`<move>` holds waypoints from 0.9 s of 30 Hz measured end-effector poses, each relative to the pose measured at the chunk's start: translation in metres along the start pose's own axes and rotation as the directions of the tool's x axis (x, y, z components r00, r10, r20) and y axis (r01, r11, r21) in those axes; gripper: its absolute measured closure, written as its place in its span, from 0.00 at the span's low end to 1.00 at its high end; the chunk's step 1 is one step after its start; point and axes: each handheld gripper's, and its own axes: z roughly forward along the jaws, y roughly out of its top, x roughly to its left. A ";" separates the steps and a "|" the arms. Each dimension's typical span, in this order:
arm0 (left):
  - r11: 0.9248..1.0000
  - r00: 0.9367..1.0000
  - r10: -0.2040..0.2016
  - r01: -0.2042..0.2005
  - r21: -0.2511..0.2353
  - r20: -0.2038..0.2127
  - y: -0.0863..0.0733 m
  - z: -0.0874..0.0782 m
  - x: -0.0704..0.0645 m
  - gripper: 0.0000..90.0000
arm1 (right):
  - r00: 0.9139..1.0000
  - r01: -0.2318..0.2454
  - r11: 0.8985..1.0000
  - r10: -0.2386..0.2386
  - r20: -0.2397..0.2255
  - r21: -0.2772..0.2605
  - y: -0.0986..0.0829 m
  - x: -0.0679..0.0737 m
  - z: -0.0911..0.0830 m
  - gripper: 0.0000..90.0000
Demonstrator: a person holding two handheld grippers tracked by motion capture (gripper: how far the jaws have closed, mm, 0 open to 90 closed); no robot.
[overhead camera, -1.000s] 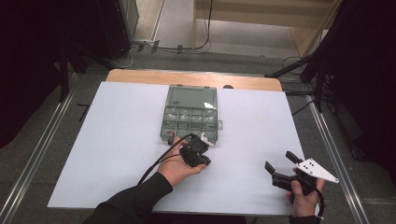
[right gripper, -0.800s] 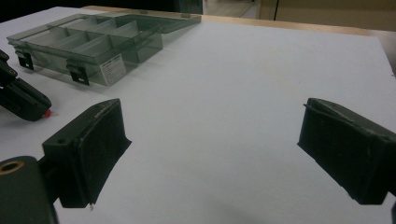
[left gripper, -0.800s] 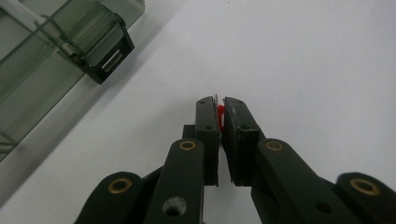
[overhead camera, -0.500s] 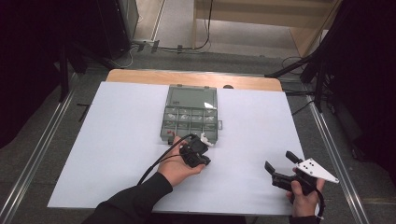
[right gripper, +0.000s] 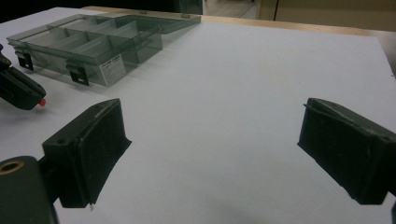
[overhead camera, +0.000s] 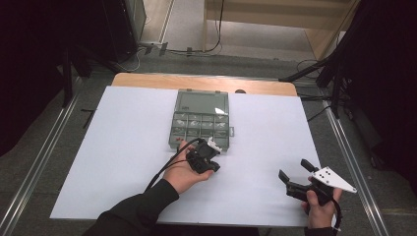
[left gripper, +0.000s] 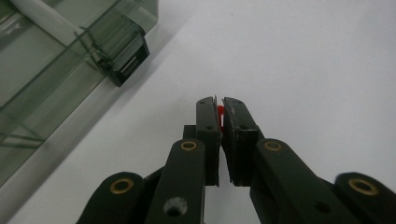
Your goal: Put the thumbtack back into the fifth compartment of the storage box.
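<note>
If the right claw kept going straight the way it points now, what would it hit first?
Probably nothing nearby: ahead of the open right claw lies bare white table. The organizer box sits off to one side of that line, though depth is hard to judge.

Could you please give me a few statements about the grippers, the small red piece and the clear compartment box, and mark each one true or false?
1. The left gripper is shut on a small red piece. True.
2. The right gripper clamps the box's latch. False: its jaws stand wide apart over the bare white table sheet, holding nothing.
3. The clear grey plastic compartment box lies with its lid open. True: the lid lies flat on the far side of the compartments.
4. The left gripper rests inside a compartment. False: it is just outside the box's near edge, over the sheet.
5. The right gripper is nearer the box than the left one. False: it sits well off toward the table's near right corner.
</note>
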 end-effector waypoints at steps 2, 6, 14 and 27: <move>1.000 1.000 0.010 -0.010 0.001 -0.003 0.000 -0.003 0.001 0.95 | 1.000 0.001 1.000 -0.001 -0.003 -0.001 0.000 0.000 -0.001 0.09; 1.000 1.000 0.009 -0.009 -0.009 -0.005 0.001 -0.009 0.002 0.95 | 1.000 0.000 1.000 0.000 0.005 -0.001 0.000 0.000 -0.002 0.09; 1.000 1.000 -0.006 0.006 -0.024 -0.011 -0.002 -0.022 0.012 0.95 | 1.000 -0.001 1.000 0.001 -0.003 -0.006 0.001 0.003 -0.002 0.08; 0.999 0.999 -0.013 0.011 -0.046 -0.032 -0.005 -0.042 0.024 0.95 | 1.000 -0.009 1.000 0.009 0.004 -0.011 0.000 0.001 -0.008 0.03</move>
